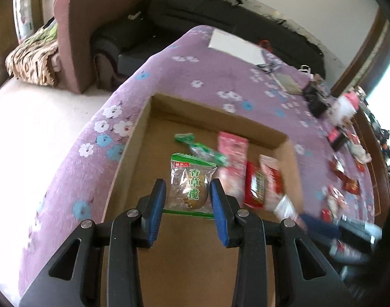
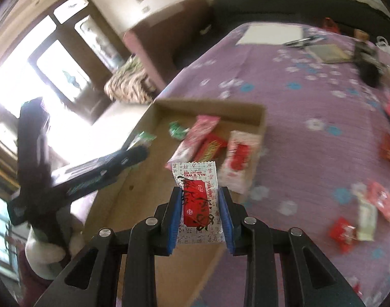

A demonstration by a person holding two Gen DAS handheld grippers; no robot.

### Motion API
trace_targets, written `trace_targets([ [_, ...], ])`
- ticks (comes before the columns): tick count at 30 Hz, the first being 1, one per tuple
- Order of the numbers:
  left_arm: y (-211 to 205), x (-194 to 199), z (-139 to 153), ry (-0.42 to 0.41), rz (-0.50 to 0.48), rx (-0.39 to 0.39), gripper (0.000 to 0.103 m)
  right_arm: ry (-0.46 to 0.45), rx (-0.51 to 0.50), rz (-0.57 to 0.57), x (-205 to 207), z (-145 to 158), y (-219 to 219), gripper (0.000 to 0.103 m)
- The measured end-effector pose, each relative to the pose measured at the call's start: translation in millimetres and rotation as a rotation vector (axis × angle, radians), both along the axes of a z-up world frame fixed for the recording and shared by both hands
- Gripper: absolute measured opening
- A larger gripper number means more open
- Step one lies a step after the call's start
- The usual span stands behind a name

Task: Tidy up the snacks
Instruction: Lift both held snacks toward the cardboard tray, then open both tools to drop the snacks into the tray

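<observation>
Two sets of blue-padded tongs work over a shallow cardboard box [image 1: 144, 138] on a purple flowered bed [image 1: 195, 58], each clamped on a snack. Left tongs [image 1: 187, 204] pinch a clear, crinkly packet with green lettering [image 1: 192, 186], a brown lump showing inside; it hangs upright between the pads above the box floor, near the box's left wall. Right tongs [image 2: 200, 215] grip a flat white-and-red wrapper [image 2: 197, 197] by its side edges, its long axis running straight out from the pads toward the box's far wall, over the near right part of the box. Just beyond it lie a long pink packet [image 2: 195, 138], a red-and-yellow bar [image 2: 211, 145] and a white-and-red pouch [image 2: 237, 163], side by side toward the far right corner; a green twist-wrapped sweet [image 1: 200, 148] sits further left. Judging by position, both arms are equally placed to drop their loads. More glossy red packets [image 2: 343, 232] remain scattered on the bed's right side, well apart from the box.
</observation>
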State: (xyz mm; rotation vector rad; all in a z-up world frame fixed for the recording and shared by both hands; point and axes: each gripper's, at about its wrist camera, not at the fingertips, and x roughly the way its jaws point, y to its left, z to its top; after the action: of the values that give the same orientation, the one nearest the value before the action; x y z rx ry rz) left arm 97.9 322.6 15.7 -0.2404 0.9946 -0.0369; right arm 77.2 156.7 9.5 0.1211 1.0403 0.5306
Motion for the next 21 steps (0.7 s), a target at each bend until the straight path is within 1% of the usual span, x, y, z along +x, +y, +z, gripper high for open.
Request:
trace_targets([
  [3,6,12,-7,0.013,0.016,0.009,0.033,0.012,-0.025,0.034,3,-13,25,0.029],
  [7,9,22,-7,0.007,0.028,0.033,0.035,0.034,-0.036,0.048,9,-27,42,0.029],
  [8,9,23,-7,0.006,0.033,0.034,0.043,0.034,-0.038,0.05,10,-30,47,0.029],
  [9,11,24,-6,0.005,0.037,0.026,0.048,0.029,-0.038,0.054,10,-30,51,0.03],
  [10,13,24,-6,0.006,0.032,-0.005,0.052,0.019,-0.039,0.06,10,-31,54,0.033],
  [11,15,25,-5,0.013,0.03,-0.024,0.053,0.004,-0.045,0.062,10,-31,57,0.033],
  [13,16,20,0,0.012,0.032,-0.023,0.053,-0.01,-0.048,0.056,9,-28,58,0.034],
  [15,16,9,9,-0.015,0.045,0.015,0.053,-0.016,-0.002,0.06,3,-20,50,0.036],
  [16,13,1,14,-0.036,0.053,0.032,0.053,-0.027,0.016,0.052,-2,-14,43,0.04],
  [18,4,-18,22,-0.077,0.049,0.027,0.054,-0.075,0.042,0.013,-14,1,22,0.047],
  [19,0,-23,23,-0.091,0.042,0.019,0.058,-0.095,0.047,-0.007,-18,6,13,0.052],
  [20,-6,-30,23,-0.107,0.033,0.014,0.063,-0.119,0.049,-0.037,-25,12,0,0.054],
  [21,-14,-35,23,-0.124,0.024,0.015,0.063,-0.14,0.047,-0.069,-31,17,-15,0.054],
])
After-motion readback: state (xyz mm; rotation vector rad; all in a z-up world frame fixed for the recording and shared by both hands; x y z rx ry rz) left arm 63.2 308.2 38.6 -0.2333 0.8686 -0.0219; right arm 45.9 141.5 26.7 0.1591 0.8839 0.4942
